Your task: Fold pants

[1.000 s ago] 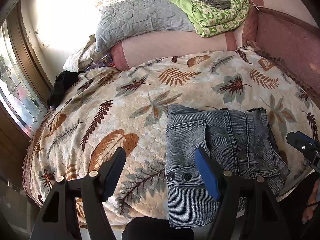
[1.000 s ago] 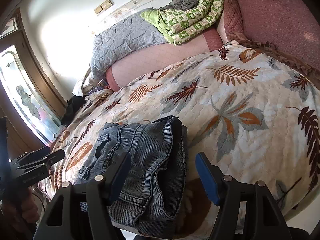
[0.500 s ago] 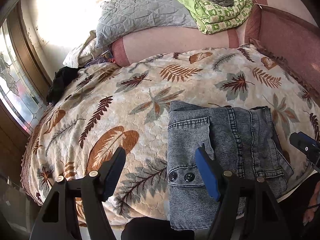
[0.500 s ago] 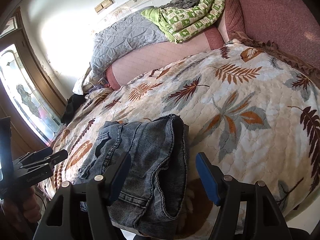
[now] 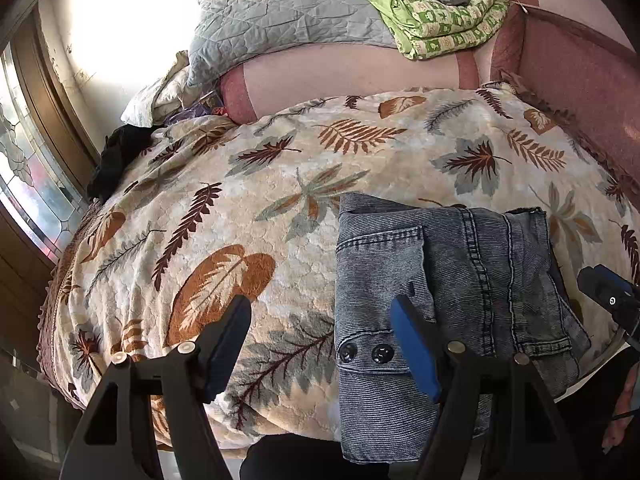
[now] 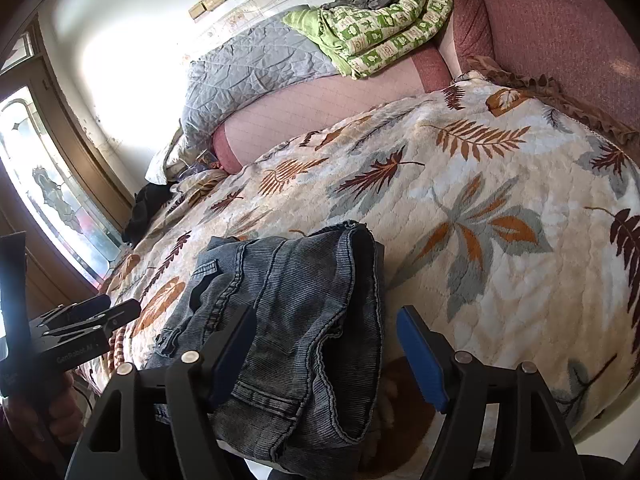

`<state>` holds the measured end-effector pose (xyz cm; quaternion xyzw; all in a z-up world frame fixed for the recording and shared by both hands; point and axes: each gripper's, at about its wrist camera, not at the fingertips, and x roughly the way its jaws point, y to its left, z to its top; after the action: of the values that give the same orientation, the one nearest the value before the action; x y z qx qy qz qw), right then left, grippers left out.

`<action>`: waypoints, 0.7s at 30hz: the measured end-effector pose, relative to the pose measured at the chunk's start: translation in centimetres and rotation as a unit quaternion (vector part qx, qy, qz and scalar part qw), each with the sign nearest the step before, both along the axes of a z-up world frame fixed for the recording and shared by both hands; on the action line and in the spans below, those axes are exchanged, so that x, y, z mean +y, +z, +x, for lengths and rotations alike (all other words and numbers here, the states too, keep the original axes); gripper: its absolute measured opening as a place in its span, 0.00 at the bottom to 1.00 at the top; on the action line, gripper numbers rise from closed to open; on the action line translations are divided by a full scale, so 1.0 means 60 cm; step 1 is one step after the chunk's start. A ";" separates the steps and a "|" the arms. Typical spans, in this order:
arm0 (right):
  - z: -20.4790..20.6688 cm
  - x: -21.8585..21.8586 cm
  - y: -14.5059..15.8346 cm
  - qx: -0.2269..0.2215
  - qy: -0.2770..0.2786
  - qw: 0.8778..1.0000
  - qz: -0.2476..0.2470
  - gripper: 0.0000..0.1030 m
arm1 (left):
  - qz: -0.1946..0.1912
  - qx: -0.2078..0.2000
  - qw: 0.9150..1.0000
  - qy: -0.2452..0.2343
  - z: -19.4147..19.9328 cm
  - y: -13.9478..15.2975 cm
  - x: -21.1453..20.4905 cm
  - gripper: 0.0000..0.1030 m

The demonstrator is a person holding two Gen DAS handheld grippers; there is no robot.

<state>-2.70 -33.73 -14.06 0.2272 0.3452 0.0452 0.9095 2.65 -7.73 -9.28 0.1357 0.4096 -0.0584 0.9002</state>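
From the left wrist view, one pair of folded denim pants [image 5: 440,280] lies at the bed's [image 5: 280,184] near edge, where a careless nudge could tip it off; the left hand-held gripper [image 5: 320,340] hangs apart, empty. From the right wrist view, the right hand-held gripper [image 6: 324,352] is opening above loose hems, nothing clamped. Two grippers, two snaps.

Left wrist view: close above the bed's [image 5: 360,168] near edge, tilted down, facing the headboard end. Right wrist view: same edge, farther right, angled leftward. Shared: folded jeans [image 5: 460,280] [image 6: 288,312], leaf-print bedspread [image 6: 460,208], grey quilt, green blanket.
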 end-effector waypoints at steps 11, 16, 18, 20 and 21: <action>0.003 0.002 -0.002 0.003 0.001 1.000 -0.002 0.74 | 0.000 0.003 1.000 0.002 0.003 -0.004 0.002 0.71; 0.004 0.002 -0.004 0.003 0.000 1.000 -0.002 0.74 | 0.000 0.005 1.000 0.004 0.006 -0.007 0.002 0.71; 0.004 0.002 -0.004 0.004 0.000 1.000 -0.002 0.74 | -0.001 0.005 1.000 0.005 0.006 -0.007 0.004 0.71; 0.004 0.002 -0.005 0.004 0.000 1.000 -0.002 0.74 | -0.002 0.006 1.000 0.006 0.007 -0.007 0.005 0.71; 0.005 0.002 -0.005 0.005 0.000 1.000 -0.001 0.74 | -0.003 0.007 1.000 0.006 0.008 -0.007 0.008 0.71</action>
<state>-2.43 -33.63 -14.38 0.2264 0.3496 0.0435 0.9081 3.15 -7.28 -9.70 0.1300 0.4169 -0.0549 0.8979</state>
